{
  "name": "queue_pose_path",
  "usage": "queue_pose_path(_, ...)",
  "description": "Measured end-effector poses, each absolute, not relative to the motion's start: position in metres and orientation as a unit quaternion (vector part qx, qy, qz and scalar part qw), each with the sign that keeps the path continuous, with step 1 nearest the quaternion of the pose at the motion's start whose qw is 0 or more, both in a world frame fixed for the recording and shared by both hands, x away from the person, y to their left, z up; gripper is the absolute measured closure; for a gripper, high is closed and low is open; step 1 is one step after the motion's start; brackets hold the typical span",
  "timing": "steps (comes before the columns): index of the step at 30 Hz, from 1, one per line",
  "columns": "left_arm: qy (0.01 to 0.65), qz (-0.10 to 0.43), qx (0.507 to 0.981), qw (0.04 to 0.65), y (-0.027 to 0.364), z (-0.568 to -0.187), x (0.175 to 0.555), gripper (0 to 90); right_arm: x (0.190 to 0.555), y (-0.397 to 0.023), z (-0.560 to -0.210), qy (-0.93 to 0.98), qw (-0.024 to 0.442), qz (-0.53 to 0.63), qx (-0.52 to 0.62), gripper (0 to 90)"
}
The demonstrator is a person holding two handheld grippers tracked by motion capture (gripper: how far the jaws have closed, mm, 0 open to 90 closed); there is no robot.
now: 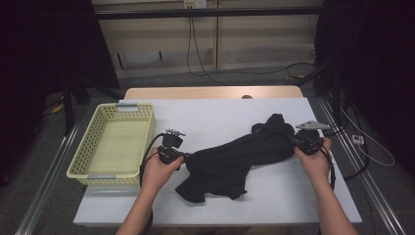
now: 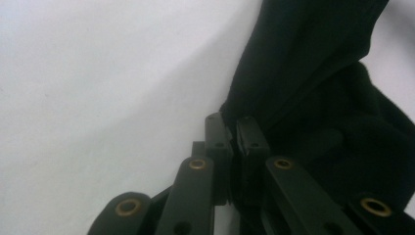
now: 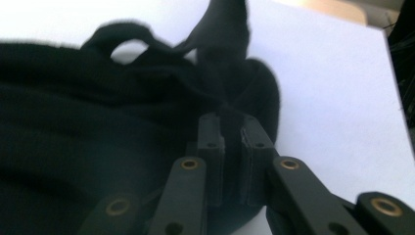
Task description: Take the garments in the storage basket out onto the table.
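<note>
A black garment [image 1: 235, 152] lies bunched across the middle of the white table [image 1: 215, 112]. My left gripper [image 1: 185, 155] is shut on its left end; in the left gripper view the jaws pinch a fold of the black garment [image 2: 298, 73] at the left gripper [image 2: 234, 122]. My right gripper [image 1: 292, 140] holds the garment's right end. The right gripper [image 3: 230, 120] in its own view has its jaws pressed on a ridge of the black garment [image 3: 98, 112], which spreads away to the left.
A pale yellow plastic basket [image 1: 83, 156] sits at the table's left side, with nothing inside. Metal rails run along both sides of the table. Cables lie on the floor to the right and behind.
</note>
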State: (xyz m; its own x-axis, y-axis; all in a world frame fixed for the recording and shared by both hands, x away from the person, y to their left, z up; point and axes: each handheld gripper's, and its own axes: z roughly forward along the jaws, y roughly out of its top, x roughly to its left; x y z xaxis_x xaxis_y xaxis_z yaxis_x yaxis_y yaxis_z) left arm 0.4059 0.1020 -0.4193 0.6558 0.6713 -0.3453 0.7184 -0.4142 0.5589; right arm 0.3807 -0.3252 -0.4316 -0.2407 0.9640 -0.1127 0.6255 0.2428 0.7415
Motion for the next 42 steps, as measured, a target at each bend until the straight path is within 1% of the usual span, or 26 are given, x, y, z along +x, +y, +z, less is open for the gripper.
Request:
queue_pose_path(1, 0.414, -0.036, 0.84, 0.348, 0.102, -0.42, 0.406, 86.3, 0.38, -0.324, -0.432, 0.737, 0.29, 0.285, 0.54, 79.2)
queue_pose_path(3, 0.413, -0.04, 0.84, 0.35, 0.101, -0.421, 0.406, 86.3, 0.379, -0.319, -0.431, 0.741, 0.298, 0.287, 0.529, 62.2)
queue_pose_path(4, 0.413, -0.042, 0.841, 0.348, 0.101, -0.422, 0.406, 86.2, 0.379, -0.316, -0.429, 0.744, 0.306, 0.297, 0.514, 58.7)
queue_pose_path(5, 0.411, -0.042, 0.842, 0.348, 0.1, -0.422, 0.406, 86.2, 0.379, -0.312, -0.427, 0.746, 0.31, 0.305, 0.505, 58.3)
queue_pose_path(7, 0.409, -0.044, 0.843, 0.346, 0.098, -0.423, 0.406, 86.2, 0.381, -0.304, -0.422, 0.74, 0.322, 0.322, 0.495, 51.0)
queue_pose_path(9, 0.407, -0.045, 0.844, 0.346, 0.097, -0.423, 0.405, 86.2, 0.386, -0.293, -0.42, 0.746, 0.308, 0.343, 0.481, 51.8)
queue_pose_path(11, 0.406, -0.047, 0.845, 0.346, 0.097, -0.424, 0.405, 86.2, 0.392, -0.278, -0.422, 0.765, 0.304, 0.34, 0.454, 49.8)
queue_pose_path(12, 0.406, -0.048, 0.843, 0.349, 0.097, -0.424, 0.405, 86.2, 0.396, -0.271, -0.424, 0.773, 0.289, 0.346, 0.446, 49.4)
queue_pose_path(14, 0.407, -0.051, 0.842, 0.352, 0.098, -0.424, 0.404, 86.2, 0.405, -0.261, -0.433, 0.778, 0.267, 0.355, 0.445, 45.4)
queue_pose_path(15, 0.406, -0.051, 0.842, 0.351, 0.098, -0.424, 0.404, 86.2, 0.409, -0.257, -0.438, 0.782, 0.259, 0.346, 0.449, 45.2)
queue_pose_path(17, 0.404, -0.054, 0.844, 0.349, 0.098, -0.425, 0.404, 86.1, 0.416, -0.253, -0.45, 0.788, 0.254, 0.326, 0.457, 43.1)
queue_pose_path(19, 0.401, -0.056, 0.846, 0.348, 0.097, -0.426, 0.404, 86.1, 0.421, -0.253, -0.461, 0.791, 0.239, 0.314, 0.467, 43.9)
queue_pose_path(20, 0.398, -0.056, 0.847, 0.347, 0.097, -0.426, 0.404, 86.0, 0.422, -0.254, -0.463, 0.783, 0.237, 0.327, 0.473, 46.8)
queue_pose_path(21, 0.397, -0.057, 0.847, 0.349, 0.096, -0.426, 0.404, 86.0, 0.423, -0.255, -0.464, 0.777, 0.229, 0.335, 0.481, 52.4)
queue_pose_path(22, 0.398, -0.057, 0.846, 0.351, 0.095, -0.426, 0.404, 85.9, 0.423, -0.255, -0.465, 0.777, 0.226, 0.339, 0.48, 62.6)
queue_pose_path(23, 0.397, -0.058, 0.846, 0.35, 0.095, -0.426, 0.404, 85.9, 0.423, -0.252, -0.463, 0.783, 0.225, 0.339, 0.471, 75.2)
queue_pose_path(24, 0.397, -0.058, 0.846, 0.35, 0.095, -0.426, 0.404, 85.9, 0.423, -0.25, -0.461, 0.791, 0.223, 0.33, 0.464, 82.7)
queue_pose_path(25, 0.398, -0.057, 0.846, 0.351, 0.094, -0.425, 0.403, 85.9, 0.424, -0.248, -0.459, 0.794, 0.222, 0.324, 0.464, 83.8)
queue_pose_path(28, 0.392, -0.057, 0.849, 0.35, 0.095, -0.423, 0.402, 85.9, 0.427, -0.244, -0.449, 0.786, 0.24, 0.337, 0.46, 85.0)
queue_pose_path(32, 0.391, -0.059, 0.846, 0.357, 0.095, -0.421, 0.402, 86.0, 0.435, -0.234, -0.427, 0.769, 0.262, 0.369, 0.451, 85.1)
queue_pose_path(35, 0.394, -0.061, 0.841, 0.365, 0.096, -0.419, 0.403, 86.0, 0.442, -0.219, -0.408, 0.761, 0.262, 0.404, 0.434, 85.1)
queue_pose_path(38, 0.399, -0.055, 0.838, 0.367, 0.101, -0.416, 0.403, 85.9, 0.449, -0.203, -0.392, 0.742, 0.253, 0.451, 0.426, 84.9)
queue_pose_path(39, 0.399, -0.053, 0.837, 0.37, 0.103, -0.415, 0.403, 85.9, 0.452, -0.198, -0.388, 0.738, 0.246, 0.464, 0.423, 83.5)
queue_pose_path(40, 0.404, -0.047, 0.835, 0.371, 0.106, -0.414, 0.403, 85.9, 0.454, -0.193, -0.387, 0.735, 0.238, 0.474, 0.424, 79.0)
queue_pose_path(41, 0.405, -0.039, 0.836, 0.369, 0.108, -0.413, 0.404, 85.9, 0.455, -0.19, -0.386, 0.733, 0.237, 0.476, 0.423, 70.7)
queue_pose_path(42, 0.409, -0.036, 0.833, 0.371, 0.11, -0.412, 0.404, 85.9, 0.456, -0.187, -0.386, 0.738, 0.239, 0.469, 0.423, 58.0)
